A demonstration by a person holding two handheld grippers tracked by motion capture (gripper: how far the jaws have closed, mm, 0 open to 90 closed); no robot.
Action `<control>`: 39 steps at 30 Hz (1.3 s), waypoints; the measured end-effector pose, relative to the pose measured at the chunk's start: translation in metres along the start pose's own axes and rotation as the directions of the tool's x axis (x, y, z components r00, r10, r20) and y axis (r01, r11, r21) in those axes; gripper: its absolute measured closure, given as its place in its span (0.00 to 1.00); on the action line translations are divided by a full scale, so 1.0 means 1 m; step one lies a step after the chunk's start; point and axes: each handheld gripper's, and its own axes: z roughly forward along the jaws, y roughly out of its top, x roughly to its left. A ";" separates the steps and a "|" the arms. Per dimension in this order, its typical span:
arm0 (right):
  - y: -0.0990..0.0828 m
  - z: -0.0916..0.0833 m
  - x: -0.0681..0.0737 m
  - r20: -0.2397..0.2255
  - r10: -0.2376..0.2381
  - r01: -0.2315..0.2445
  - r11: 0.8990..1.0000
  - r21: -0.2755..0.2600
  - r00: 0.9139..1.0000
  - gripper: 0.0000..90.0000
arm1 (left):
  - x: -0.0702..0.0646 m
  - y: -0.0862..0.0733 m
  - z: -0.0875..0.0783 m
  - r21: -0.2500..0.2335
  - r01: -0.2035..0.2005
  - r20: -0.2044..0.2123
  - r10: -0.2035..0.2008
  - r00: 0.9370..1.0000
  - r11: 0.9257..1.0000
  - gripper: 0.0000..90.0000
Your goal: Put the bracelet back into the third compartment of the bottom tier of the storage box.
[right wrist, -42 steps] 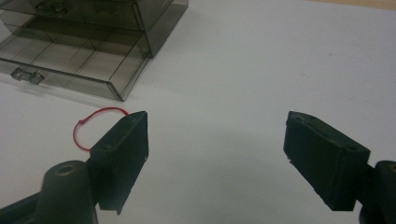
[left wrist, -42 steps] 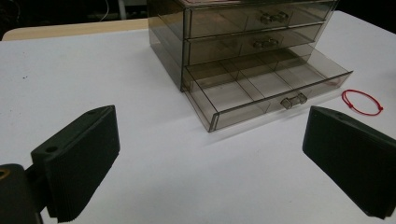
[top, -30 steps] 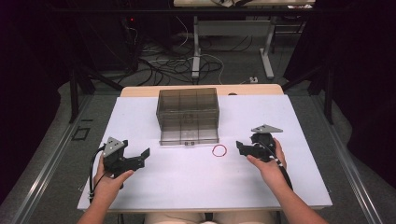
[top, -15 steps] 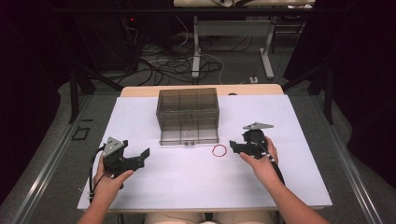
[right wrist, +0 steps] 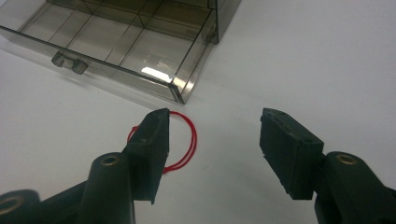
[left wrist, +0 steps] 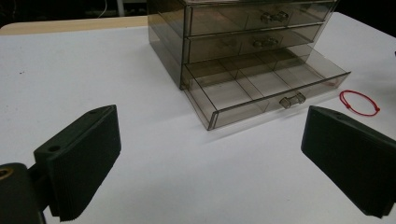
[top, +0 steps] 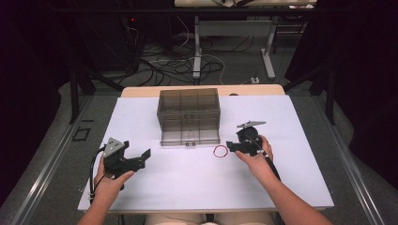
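Red loop: a thin red elastic band (top: 220, 151) lies flat on the white tabletop (top: 187, 187), just in front of the drawer unit's right front corner, about midway between the tabletop's near and far edges and a little right of centre. In the right gripper view the red band (right wrist: 184, 142) sits partly behind the left jaw, close to the corner of the pulled-out drawer.

Right gripper: the right gripper (top: 231, 146) is low over the tabletop just right of the band, pointing toward it. Its jaws stand about half apart and have just been closing; the band lies beside and partly under one jaw, not between the pads, and nothing is gripped.

Left gripper: the left gripper (top: 146, 154) is near the tabletop's left edge, closer to the near edge, well apart from the band. Its jaws are spread wide with only bare tabletop between them; it holds nothing.

Drawer unit: a smoky clear plastic drawer unit (top: 189, 115) stands toward the tabletop's far edge, near the middle. It has three drawers; the bottom drawer (left wrist: 261, 88) is pulled out and shows divided compartments, while the two above are pushed in.

Hands: the person's right hand (top: 256, 157) wraps the right gripper's body; the left hand (top: 109, 178) holds the left one from the near side.
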 end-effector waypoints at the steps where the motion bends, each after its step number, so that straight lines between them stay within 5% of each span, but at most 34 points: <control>1: 0.000 0.001 0.000 -0.001 0.002 -0.002 1.000 0.007 1.000 0.48 | 0.000 0.000 0.000 0.001 0.000 0.000 0.000 1.000 1.000 0.05; 24: 0.012 0.026 0.011 0.007 -0.037 0.035 0.990 0.140 0.999 0.59 | 0.000 0.000 0.001 0.002 0.000 0.002 0.000 1.000 1.000 0.06; 39: 0.016 0.036 0.014 0.025 0.018 -0.022 0.983 0.184 1.000 0.74 | 0.000 0.000 0.001 0.002 0.001 0.005 -0.001 1.000 1.000 0.06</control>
